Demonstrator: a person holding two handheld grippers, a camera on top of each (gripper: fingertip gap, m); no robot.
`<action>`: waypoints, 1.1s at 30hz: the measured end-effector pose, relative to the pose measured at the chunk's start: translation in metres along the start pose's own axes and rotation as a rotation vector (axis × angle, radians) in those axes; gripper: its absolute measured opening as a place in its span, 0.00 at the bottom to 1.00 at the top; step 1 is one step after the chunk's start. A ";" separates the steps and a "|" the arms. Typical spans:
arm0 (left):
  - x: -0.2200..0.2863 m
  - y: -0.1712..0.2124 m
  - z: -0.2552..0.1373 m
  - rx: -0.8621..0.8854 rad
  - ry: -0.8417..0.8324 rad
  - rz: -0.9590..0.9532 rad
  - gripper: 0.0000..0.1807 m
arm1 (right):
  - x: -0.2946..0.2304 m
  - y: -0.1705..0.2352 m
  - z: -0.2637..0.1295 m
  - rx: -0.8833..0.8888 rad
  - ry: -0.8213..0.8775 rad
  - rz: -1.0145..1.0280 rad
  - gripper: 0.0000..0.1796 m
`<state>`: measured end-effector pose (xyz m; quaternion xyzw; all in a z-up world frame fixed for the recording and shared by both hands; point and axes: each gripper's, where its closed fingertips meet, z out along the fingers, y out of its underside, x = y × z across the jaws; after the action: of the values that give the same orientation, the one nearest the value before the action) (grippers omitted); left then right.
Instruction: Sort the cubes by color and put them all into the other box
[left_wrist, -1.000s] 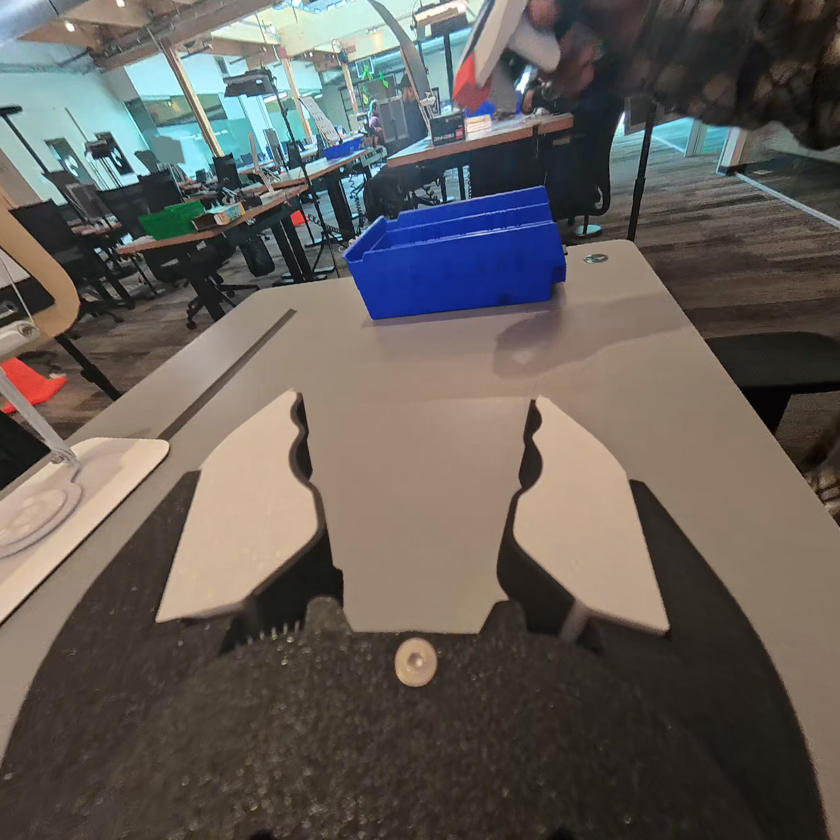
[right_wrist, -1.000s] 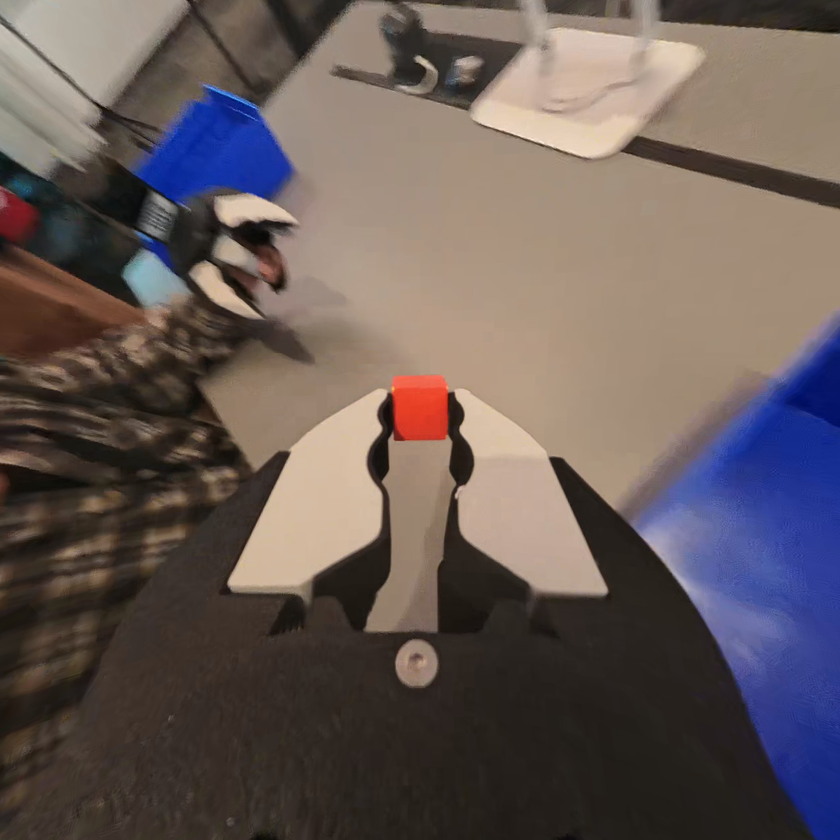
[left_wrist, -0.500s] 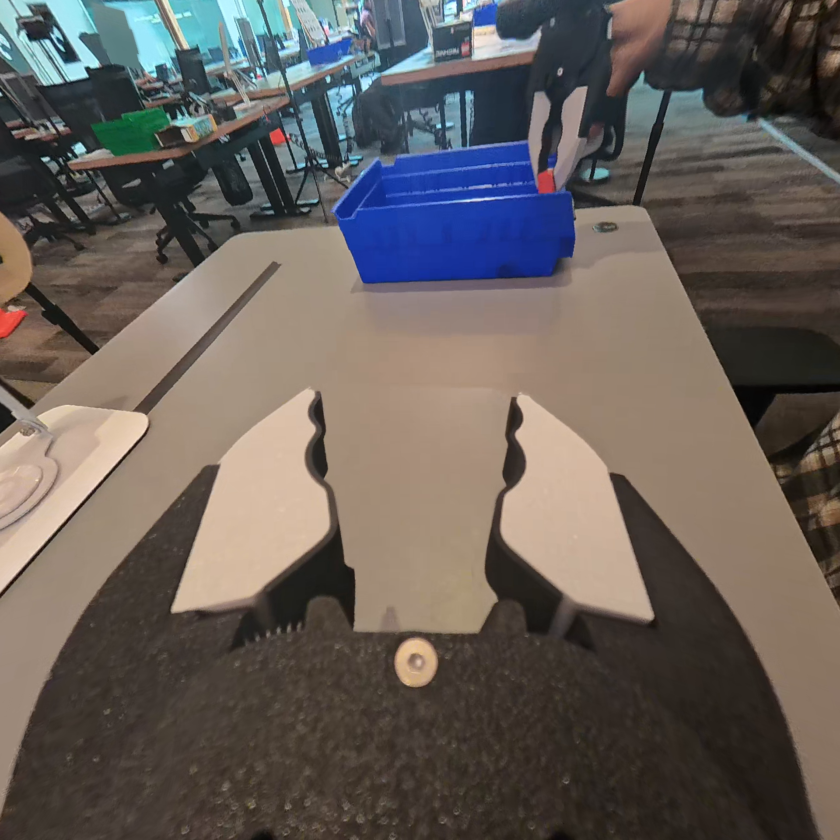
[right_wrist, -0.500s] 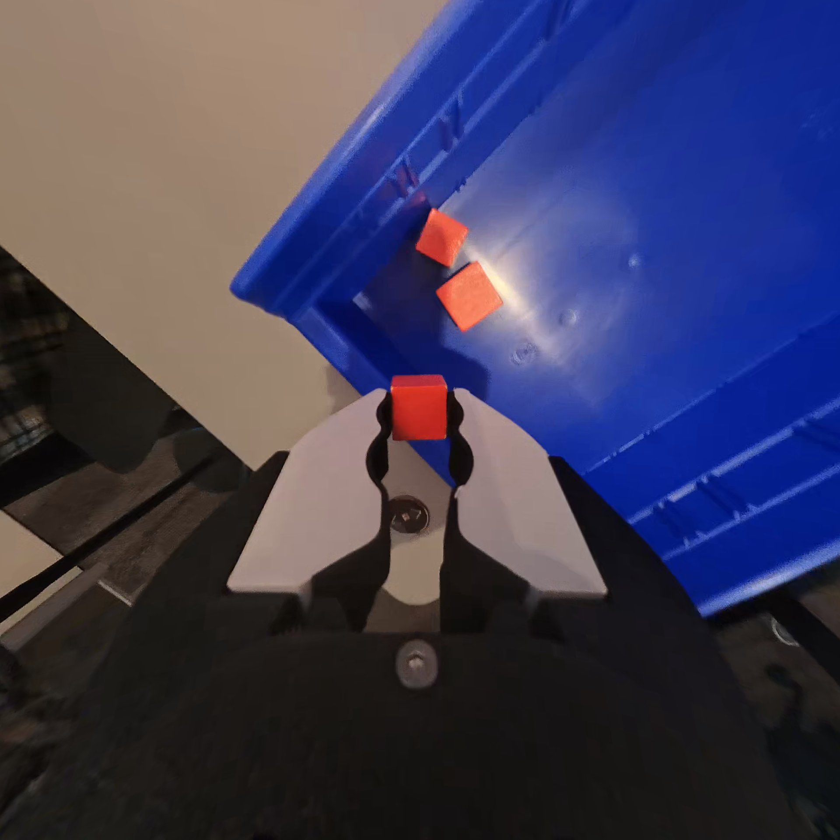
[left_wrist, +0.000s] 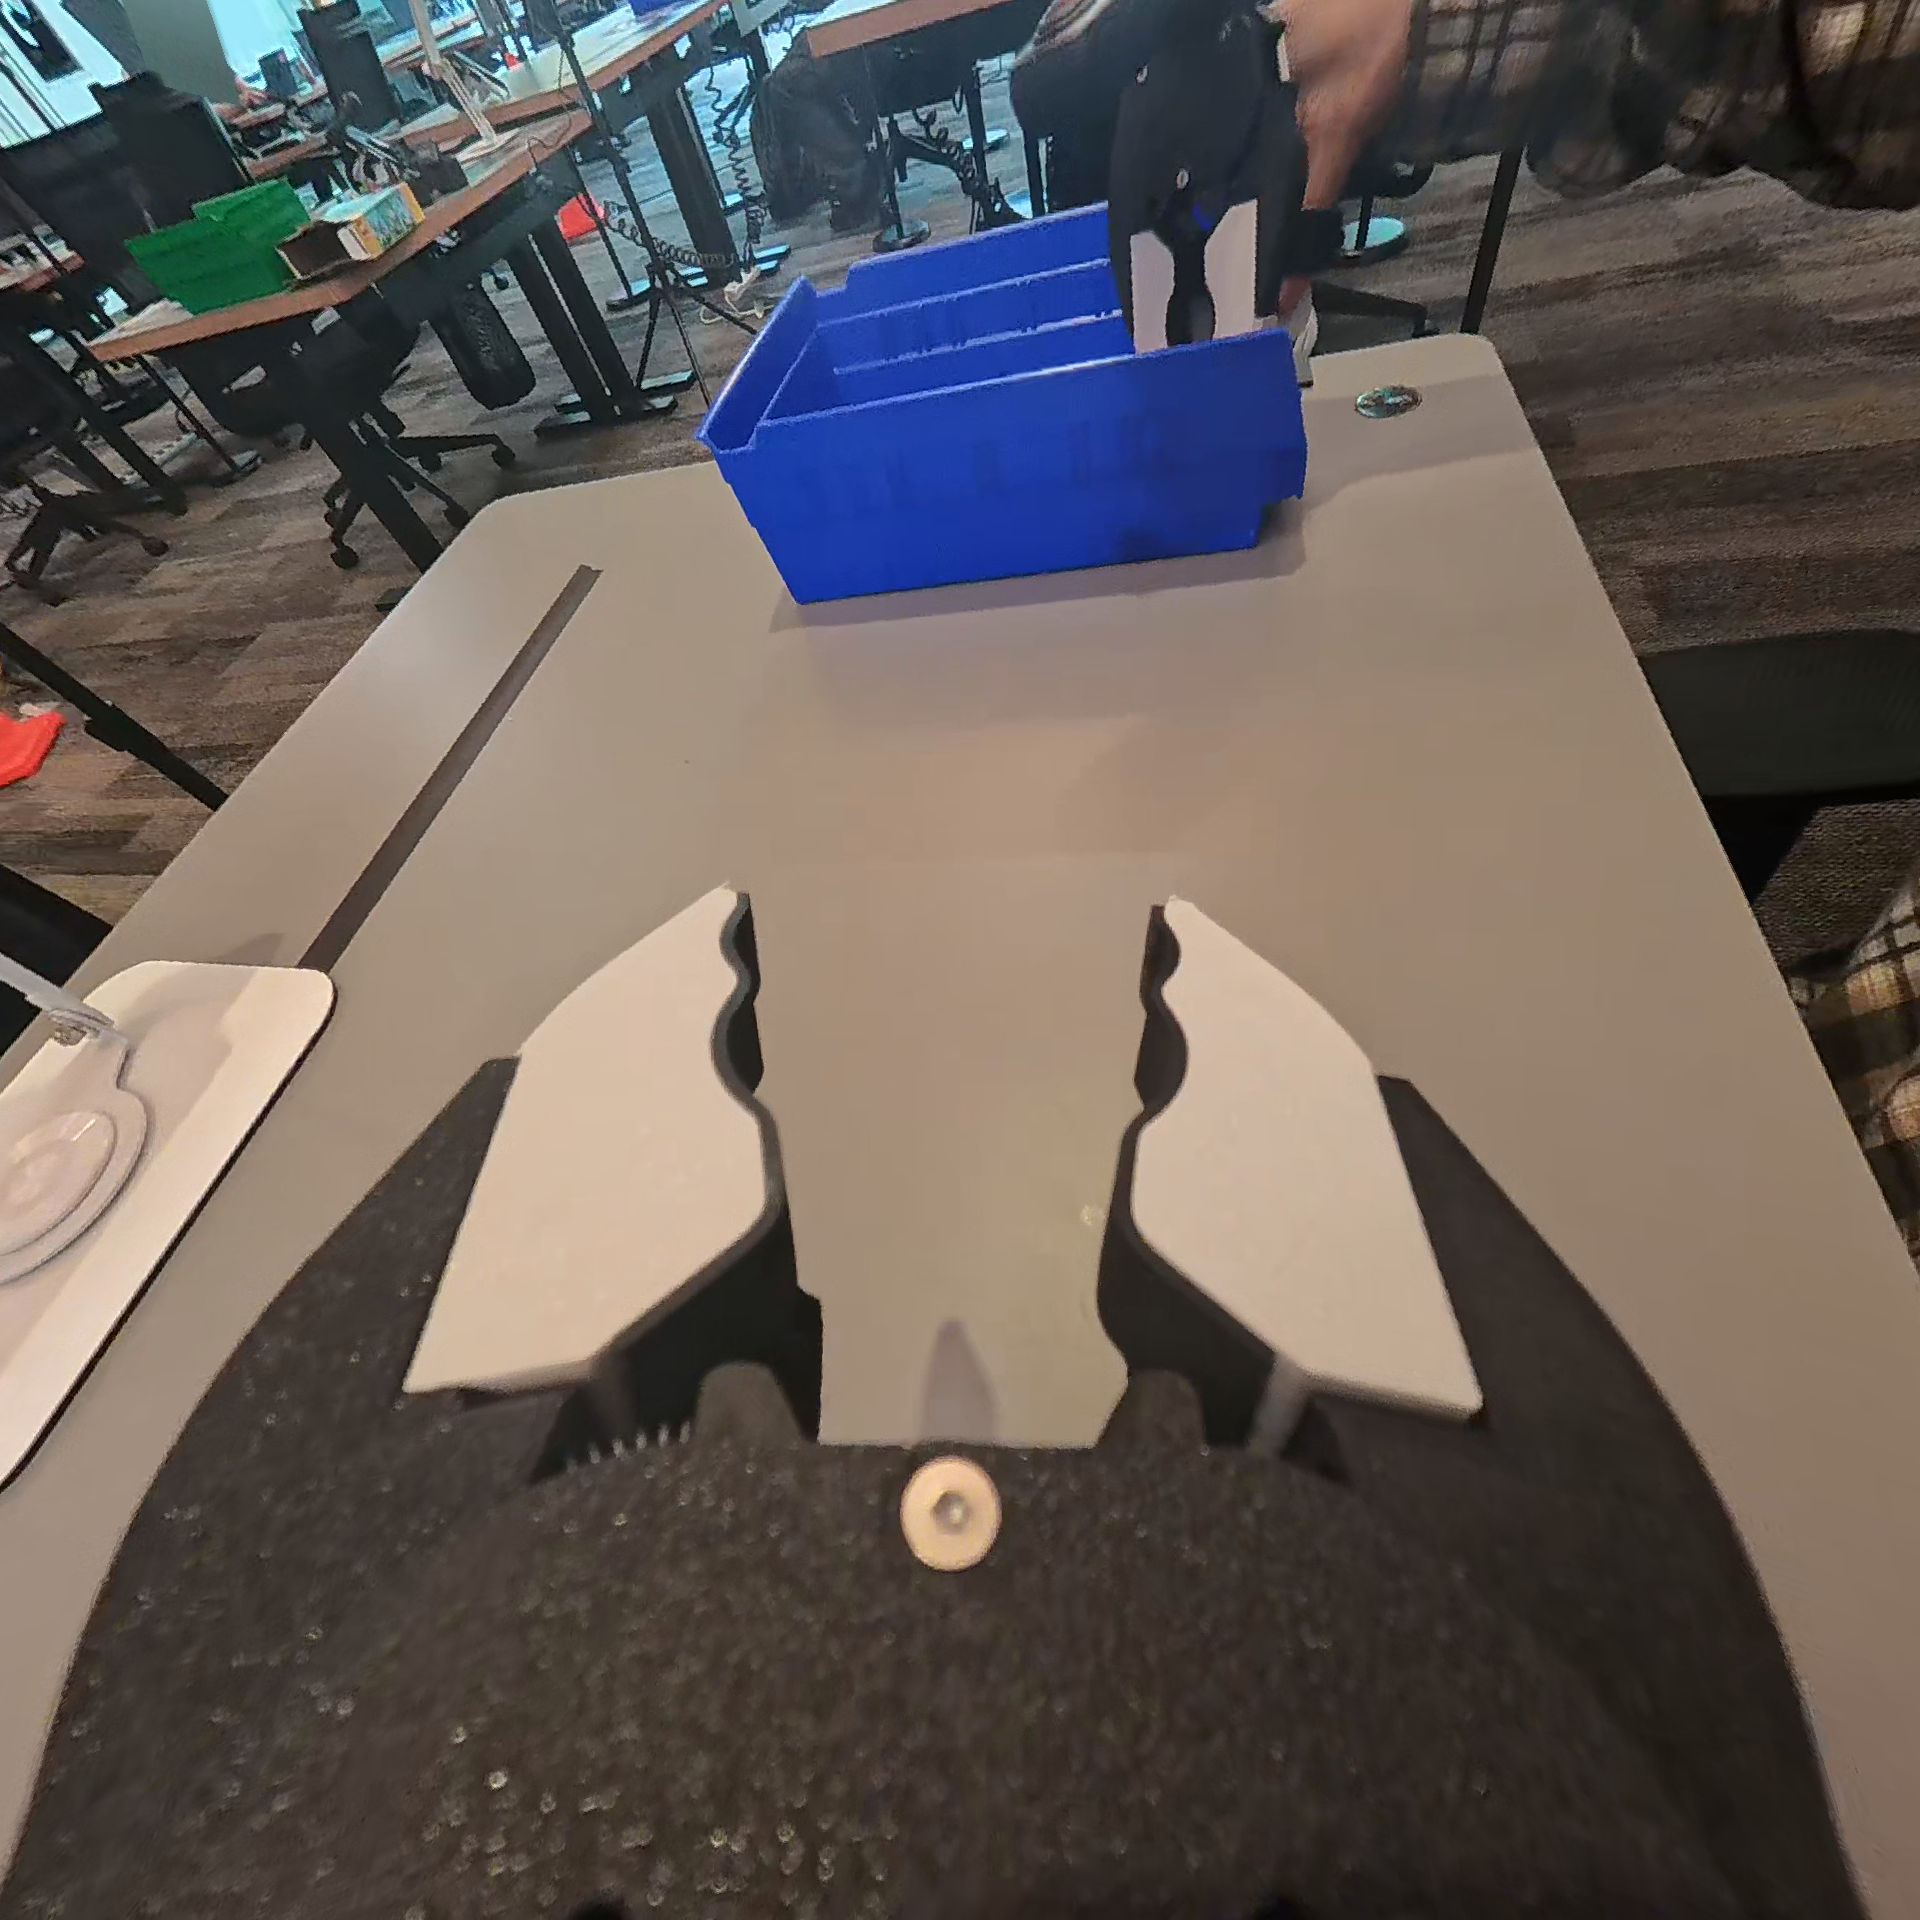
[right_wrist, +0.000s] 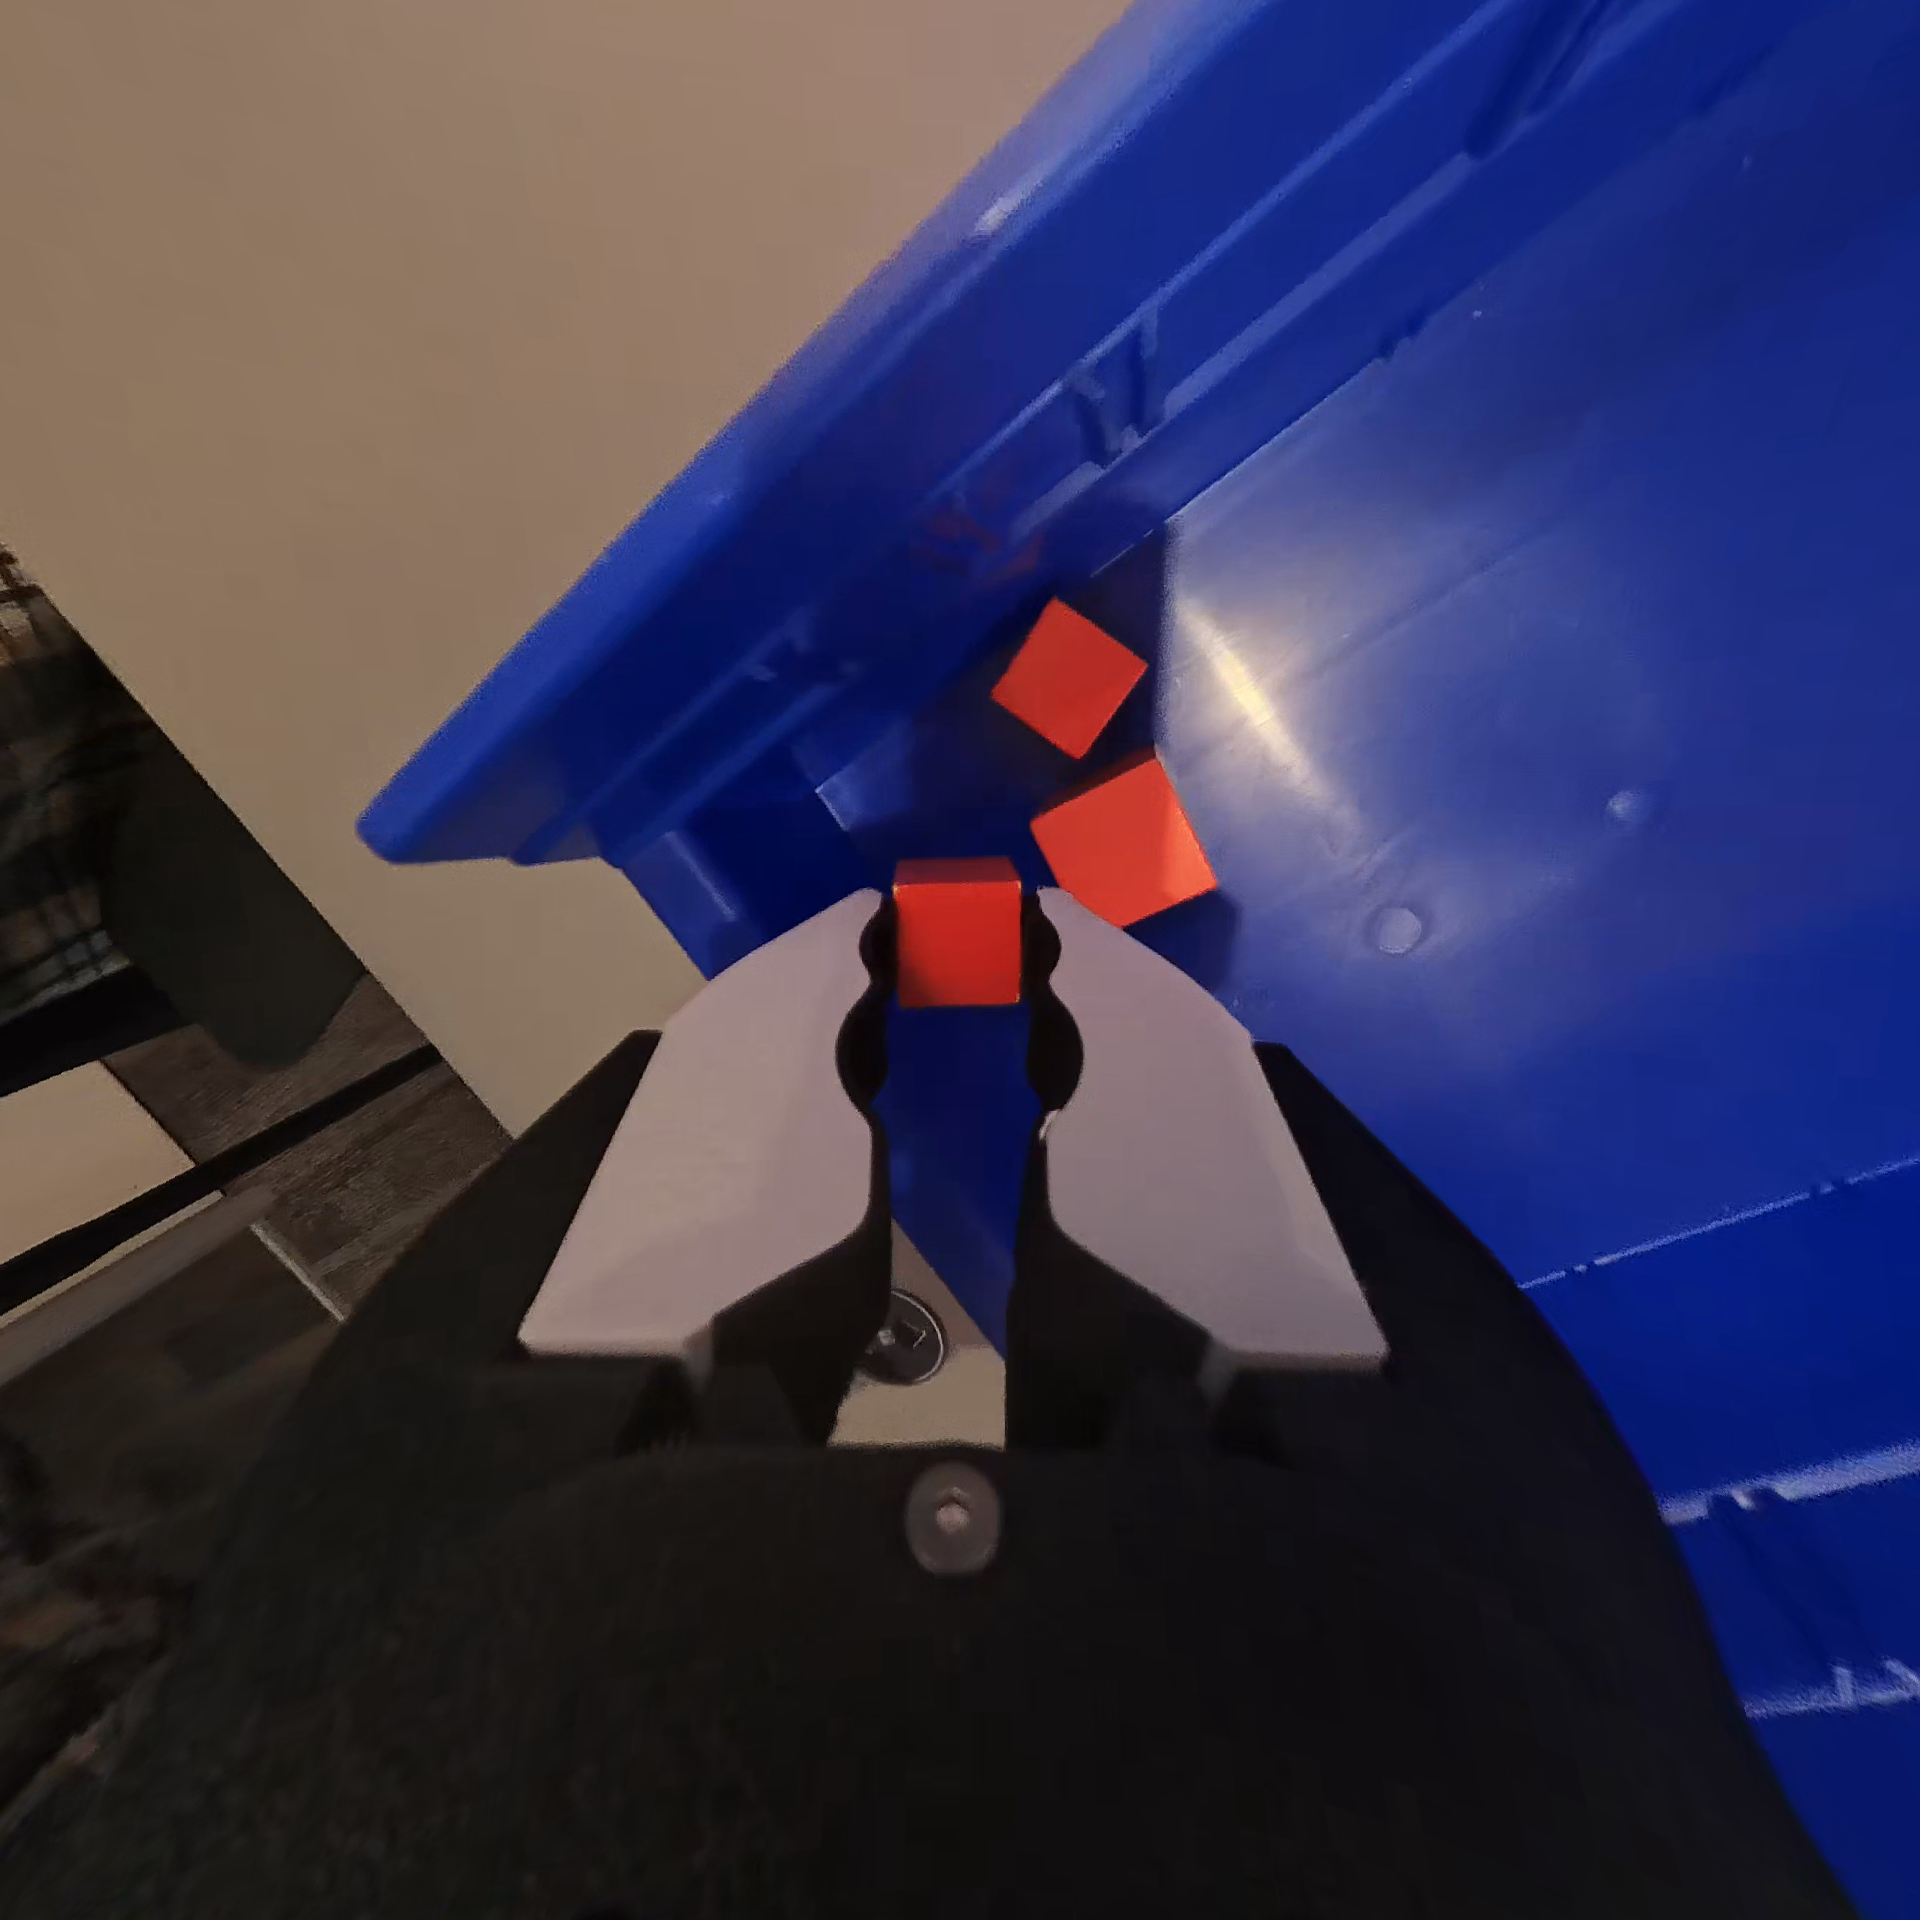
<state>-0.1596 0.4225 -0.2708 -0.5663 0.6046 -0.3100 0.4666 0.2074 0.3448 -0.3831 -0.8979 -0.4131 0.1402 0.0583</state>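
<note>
Nearest, right tongs (right_wrist: 958, 940) clamped on a red cube (right_wrist: 956, 945), held at the very tips, poised above a corner of the blue box (right_wrist: 1558, 727). Just beyond the tips, two more red cubes (right_wrist: 1070, 677) (right_wrist: 1124, 840) lying on the box floor, close together and tucked near the corner wall. Past the box rim, pale counter (right_wrist: 416, 312). On the other side, left tongs (left_wrist: 951, 925) spread wide apart, holding nothing, low over the bare grey counter (left_wrist: 1039, 748). To the left, a white pad (left_wrist: 187, 1081) at the counter edge. Farther along, the blue box (left_wrist: 1018, 488) standing near the far end, split by dividers into compartments. Over its far right corner, right tongs (left_wrist: 1195, 281) dipping in, gripped by a hand (left_wrist: 1340, 73) in a plaid sleeve (left_wrist: 1662, 83).
</note>
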 end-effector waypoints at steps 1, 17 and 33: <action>0.000 0.001 0.001 -0.004 0.001 0.002 0.39 | 0.000 0.000 0.002 0.002 -0.005 0.008 0.13; -0.038 0.019 -0.031 0.066 -0.124 -0.033 0.38 | -0.023 -0.072 -0.147 0.404 0.248 0.039 0.25; -0.070 0.048 -0.051 0.220 -0.275 -0.222 0.38 | -0.090 -0.328 -0.056 1.318 0.076 0.031 0.49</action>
<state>-0.2304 0.4905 -0.2800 -0.6120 0.4315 -0.3436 0.5667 -0.0691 0.4912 -0.2390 -0.6844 -0.2253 0.3329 0.6083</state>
